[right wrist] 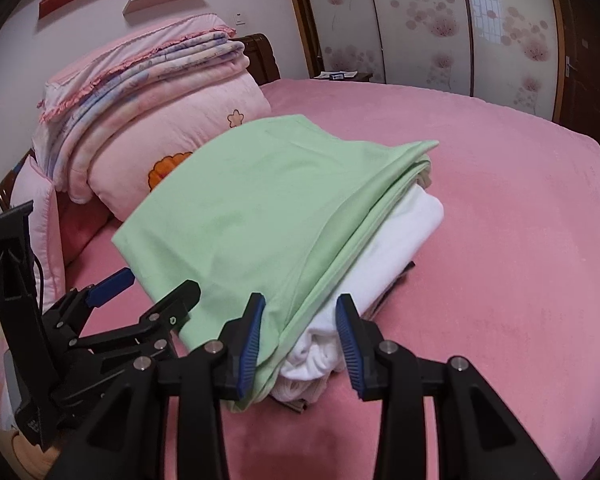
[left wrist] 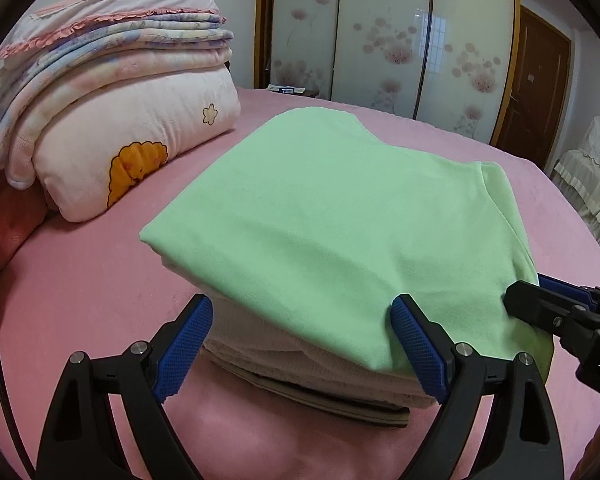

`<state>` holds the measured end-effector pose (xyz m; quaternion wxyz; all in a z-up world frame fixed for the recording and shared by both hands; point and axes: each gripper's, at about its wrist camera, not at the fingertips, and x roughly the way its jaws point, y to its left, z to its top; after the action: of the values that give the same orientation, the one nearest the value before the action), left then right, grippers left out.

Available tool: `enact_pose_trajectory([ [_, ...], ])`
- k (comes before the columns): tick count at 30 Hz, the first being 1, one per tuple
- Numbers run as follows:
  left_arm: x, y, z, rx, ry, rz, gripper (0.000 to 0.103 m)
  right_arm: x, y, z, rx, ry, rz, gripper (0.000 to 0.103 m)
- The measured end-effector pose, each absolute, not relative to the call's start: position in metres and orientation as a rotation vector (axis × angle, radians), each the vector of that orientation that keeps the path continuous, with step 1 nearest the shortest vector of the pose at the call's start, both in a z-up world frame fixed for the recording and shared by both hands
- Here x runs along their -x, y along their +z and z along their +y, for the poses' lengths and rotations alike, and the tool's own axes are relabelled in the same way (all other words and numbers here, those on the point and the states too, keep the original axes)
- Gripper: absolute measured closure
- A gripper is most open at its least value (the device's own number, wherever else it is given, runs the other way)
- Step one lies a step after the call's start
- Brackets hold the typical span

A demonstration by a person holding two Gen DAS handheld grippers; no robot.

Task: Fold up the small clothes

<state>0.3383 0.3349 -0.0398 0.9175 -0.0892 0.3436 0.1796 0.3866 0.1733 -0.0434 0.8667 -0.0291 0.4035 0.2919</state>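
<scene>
A folded light-green garment (left wrist: 332, 208) (right wrist: 240, 216) lies on top of a small stack of folded clothes on the pink bed (left wrist: 80, 280). Under it are a white garment (right wrist: 400, 232) and a dark striped piece (left wrist: 340, 408) at the bottom. My left gripper (left wrist: 300, 350) (right wrist: 160, 284) stands wide open astride the stack's near edge, its right pad against the green hem. My right gripper (right wrist: 302, 344) (left wrist: 530, 292) is partly open at the stack's right corner. The green edge rests against its left pad and the white roll lies between its fingers, not visibly squeezed.
A tall pile of folded pink quilts (left wrist: 120, 120) (right wrist: 160, 100) stands at the head of the bed, left of the stack. Floral wardrobe doors (left wrist: 400, 40) and a brown door are beyond. A lace-covered chair (left wrist: 588, 168) is right of the bed.
</scene>
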Motion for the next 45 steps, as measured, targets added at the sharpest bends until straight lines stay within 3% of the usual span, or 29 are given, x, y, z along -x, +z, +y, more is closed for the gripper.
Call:
enact_pose_trajectory([
  [15,-0.275,0.04,0.27,0.147,0.272,0.697,0.005,-0.304,0.028,0.082,-0.047,0.555,0.767,0.065],
  [25,-0.19,0.102,0.171,0.15,0.15,0.744,0.001,-0.199,0.076,-0.013,-0.076,0.462,0.745,0.062],
  [31,-0.134,0.108,0.116,0.18,0.068,0.784,0.001,-0.129,0.092,-0.066,-0.07,0.401,0.713,0.055],
  [35,-0.101,0.107,0.088,0.197,0.034,0.797,0.001,-0.093,0.09,-0.101,-0.077,0.302,0.746,0.045],
  [45,-0.065,0.103,0.035,0.161,0.069,0.818,0.001,-0.026,0.077,-0.162,-0.1,0.118,0.741,0.044],
])
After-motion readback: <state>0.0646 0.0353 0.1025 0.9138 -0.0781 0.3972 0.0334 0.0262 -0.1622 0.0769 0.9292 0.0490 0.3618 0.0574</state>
